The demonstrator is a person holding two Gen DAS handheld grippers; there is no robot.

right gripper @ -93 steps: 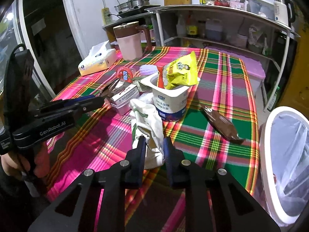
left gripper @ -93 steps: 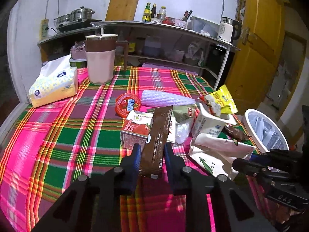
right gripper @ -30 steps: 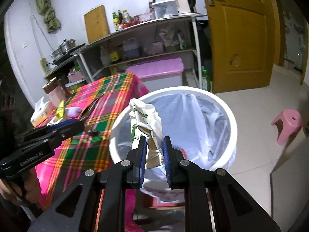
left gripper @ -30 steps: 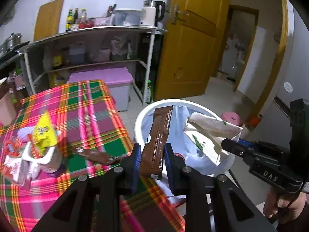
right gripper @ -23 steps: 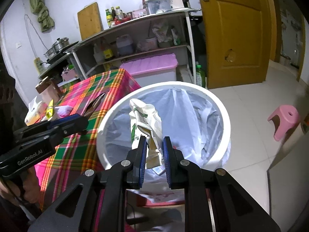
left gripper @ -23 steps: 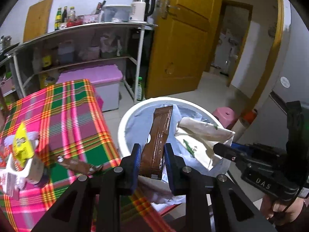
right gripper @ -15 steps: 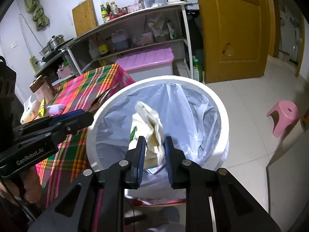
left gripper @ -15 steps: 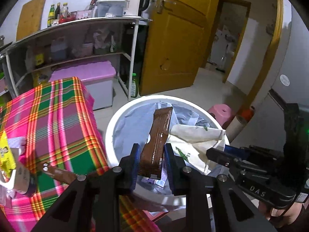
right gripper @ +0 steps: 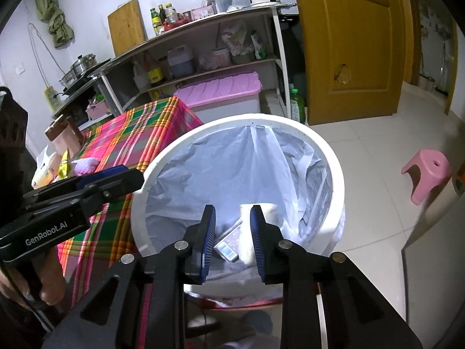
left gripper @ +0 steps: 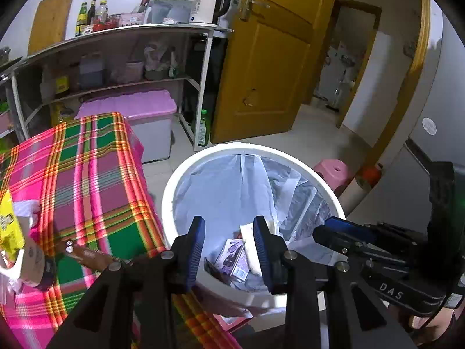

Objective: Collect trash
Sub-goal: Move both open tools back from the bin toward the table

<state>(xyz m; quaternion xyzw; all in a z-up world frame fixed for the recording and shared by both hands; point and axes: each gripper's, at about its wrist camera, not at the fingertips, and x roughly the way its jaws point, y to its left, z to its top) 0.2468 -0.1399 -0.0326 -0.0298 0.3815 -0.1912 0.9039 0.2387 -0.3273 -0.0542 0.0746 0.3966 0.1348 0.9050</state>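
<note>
With both drops made, my left gripper (left gripper: 228,247) and right gripper (right gripper: 232,237) hang over the white bin (right gripper: 186,142), jaws opening, nothing between the pads. Dropped trash sits low centre of both frames at the bin's bottom: a white crumpled bag (right gripper: 247,232) and a purplish flat wrapper (left gripper: 232,257). More trash waits on the plaid table at left frame edge: brown wrapper (left gripper: 87,257), yellow packet (left gripper: 8,229), white cup (left gripper: 32,261). I judge all of it light. Wrapper is thin, floppy, slick film: pinch mid-length or an end. Cup is crushable: take the rim, gently.
</note>
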